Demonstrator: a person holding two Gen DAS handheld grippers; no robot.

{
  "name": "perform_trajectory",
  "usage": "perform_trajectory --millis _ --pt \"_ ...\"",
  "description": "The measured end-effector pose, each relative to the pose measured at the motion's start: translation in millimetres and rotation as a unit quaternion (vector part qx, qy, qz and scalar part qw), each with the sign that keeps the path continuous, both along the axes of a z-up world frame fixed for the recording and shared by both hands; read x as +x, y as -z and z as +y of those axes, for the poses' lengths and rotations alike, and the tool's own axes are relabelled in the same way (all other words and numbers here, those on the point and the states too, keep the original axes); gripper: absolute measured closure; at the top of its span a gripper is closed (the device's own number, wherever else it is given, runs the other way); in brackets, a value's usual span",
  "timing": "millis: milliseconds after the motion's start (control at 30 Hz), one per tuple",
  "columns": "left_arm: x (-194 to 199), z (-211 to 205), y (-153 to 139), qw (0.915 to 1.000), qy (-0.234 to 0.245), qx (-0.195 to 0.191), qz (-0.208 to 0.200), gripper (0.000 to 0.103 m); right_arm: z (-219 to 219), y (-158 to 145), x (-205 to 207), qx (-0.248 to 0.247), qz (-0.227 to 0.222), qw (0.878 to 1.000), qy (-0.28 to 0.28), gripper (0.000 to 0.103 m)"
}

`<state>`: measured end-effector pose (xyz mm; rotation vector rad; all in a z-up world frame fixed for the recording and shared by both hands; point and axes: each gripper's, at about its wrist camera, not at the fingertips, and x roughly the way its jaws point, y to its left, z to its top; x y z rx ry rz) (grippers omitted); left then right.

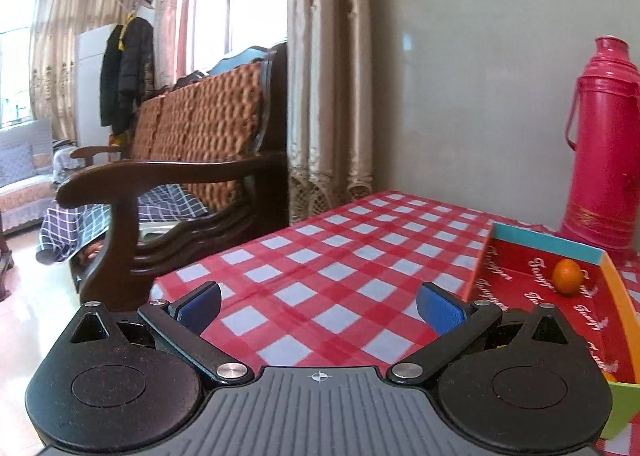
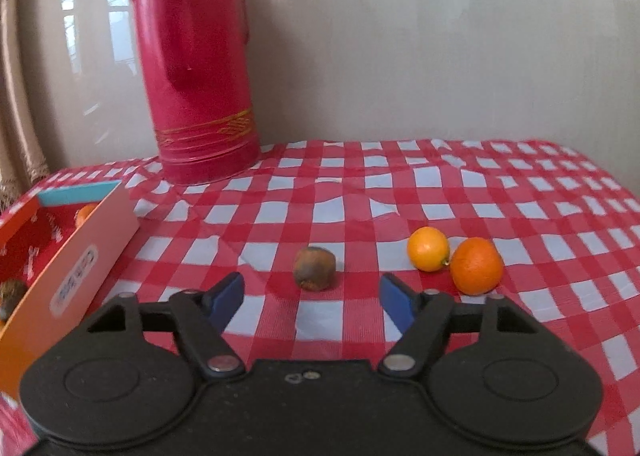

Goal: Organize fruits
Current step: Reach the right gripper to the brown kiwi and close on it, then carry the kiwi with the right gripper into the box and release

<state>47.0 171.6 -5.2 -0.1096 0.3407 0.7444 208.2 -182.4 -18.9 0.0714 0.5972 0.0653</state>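
Observation:
My right gripper (image 2: 312,280) is open and hovers low over the red-checked tablecloth (image 2: 360,191). A shrivelled brown fruit (image 2: 315,268) lies just beyond its blue fingertips, level with the gap and untouched. To the right, a yellow-orange fruit (image 2: 428,248) and an orange (image 2: 477,266) touch each other on the cloth. A shallow cardboard box (image 2: 72,252) with a red inside stands at the left, holding a small orange (image 2: 85,213) and a dark brown fruit (image 2: 12,292). My left gripper (image 1: 319,290) is wide open and empty over the cloth, left of the box (image 1: 616,288) and its small orange (image 1: 567,275).
A tall pink thermos (image 2: 200,67) stands at the back against the wall, behind the box (image 1: 604,143). A dark wooden bench (image 1: 180,175) sits just beyond the table's left edge, with curtains (image 1: 328,75) behind it.

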Motion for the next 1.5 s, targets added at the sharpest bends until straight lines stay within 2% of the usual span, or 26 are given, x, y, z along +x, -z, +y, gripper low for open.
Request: perform_trajectory --millis 133,300,633,1000,1267,1500 --pt "-1.2 8.5 1.4 0.9999 -0.01 -0.01 0.002 0.0 -1.6 3.4 14.6 0.009 0.017 1.0 0.005 0.046" --pt "-3.4 10.1 2.4 0.9999 -0.015 -0.001 0.001 0.0 3.0 8.8 27.4 0.002 0.033 0.999 0.006 0.057" --pt "-6.8 20.8 3.0 0.9997 -0.025 -0.001 0.001 0.0 15.1 18.0 47.5 -0.031 0.053 0.998 0.017 0.058" --pt "-12.9 33.3 4.4 0.9991 -0.041 -0.01 -0.003 0.0 30.4 19.4 47.5 -0.067 0.041 0.997 0.002 0.082" --pt "-18.6 42.7 5.4 0.9985 -0.053 -0.014 -0.006 0.0 34.2 18.3 46.1 -0.065 0.034 0.997 -0.003 0.082" --pt "-23.9 51.8 6.3 0.9976 -0.064 -0.026 -0.009 0.0 42.9 5.3 32.5 -0.05 0.016 0.998 -0.028 0.082"
